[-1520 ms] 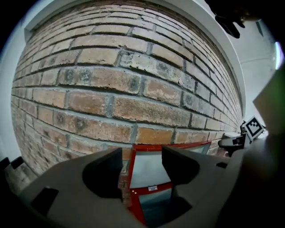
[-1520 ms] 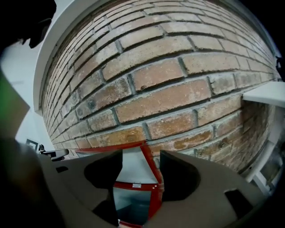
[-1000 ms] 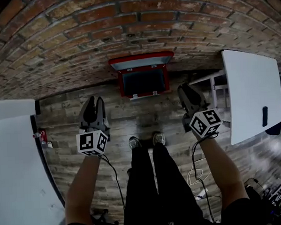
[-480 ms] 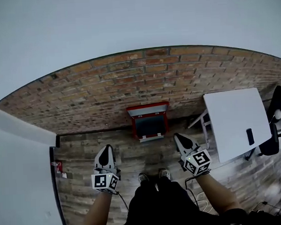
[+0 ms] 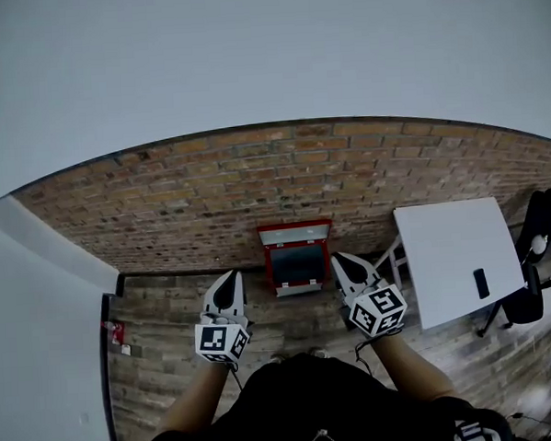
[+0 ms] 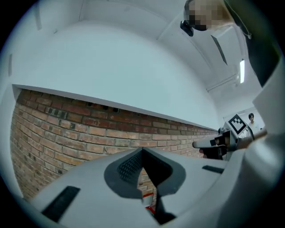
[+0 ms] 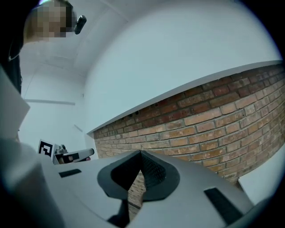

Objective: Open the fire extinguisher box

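1. Left gripper (image 5: 230,282): we see the jaws fully together with nothing between them. It sits left of the fire extinguisher box (image 5: 271,269), clear of it.
2. Right gripper (image 5: 342,262): same, jaws pressed closed and empty. It sits right of the box, not touching it.
3. Both grippers point at the wall, and each shows in the other's gripper view.
4. Wood floor (image 5: 161,322) lies under the grippers and runs up to the box.
5. The box is red and sits on the floor between the two gripper tips, with its lid raised and a dark interior showing.
6. White table (image 5: 457,251) is right of the box, with a small dark object (image 5: 481,282) on it.
7. Brick wall (image 5: 210,200) is directly behind the box.
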### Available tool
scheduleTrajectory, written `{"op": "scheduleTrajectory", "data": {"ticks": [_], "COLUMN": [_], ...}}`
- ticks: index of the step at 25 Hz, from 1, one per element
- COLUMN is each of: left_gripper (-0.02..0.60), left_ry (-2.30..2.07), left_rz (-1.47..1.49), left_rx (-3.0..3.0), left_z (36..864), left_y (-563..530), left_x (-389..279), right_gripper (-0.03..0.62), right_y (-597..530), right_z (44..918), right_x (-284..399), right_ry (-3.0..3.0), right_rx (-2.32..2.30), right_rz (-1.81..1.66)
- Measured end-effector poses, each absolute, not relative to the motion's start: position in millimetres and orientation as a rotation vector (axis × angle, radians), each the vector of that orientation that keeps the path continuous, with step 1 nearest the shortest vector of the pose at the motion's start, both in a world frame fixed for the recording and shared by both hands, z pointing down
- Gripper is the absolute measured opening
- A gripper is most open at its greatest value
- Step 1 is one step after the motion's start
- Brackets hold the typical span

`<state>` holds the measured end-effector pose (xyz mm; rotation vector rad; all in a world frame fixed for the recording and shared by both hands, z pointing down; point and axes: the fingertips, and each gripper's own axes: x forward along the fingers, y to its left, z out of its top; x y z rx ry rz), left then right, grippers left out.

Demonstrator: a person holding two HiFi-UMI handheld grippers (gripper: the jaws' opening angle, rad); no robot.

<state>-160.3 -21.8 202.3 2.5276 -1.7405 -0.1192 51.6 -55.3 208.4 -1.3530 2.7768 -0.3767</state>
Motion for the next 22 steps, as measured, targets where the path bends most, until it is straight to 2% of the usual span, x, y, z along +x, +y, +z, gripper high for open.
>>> {"op": "scheduleTrajectory", "data": {"ticks": [22], "left_gripper": [0.049], "left_ry": [-1.67], "left_rz": [-0.143], "left_rx": [2.569], "left_z": [193], "left_y": [-15], "left_x": [-128], "right_gripper": [0.018], "right_y": [-38], "right_z": [203], "right_x": [51], "right_ry": [2.778], "right_rx": [-1.378], "right_rz": [-0.318]}}
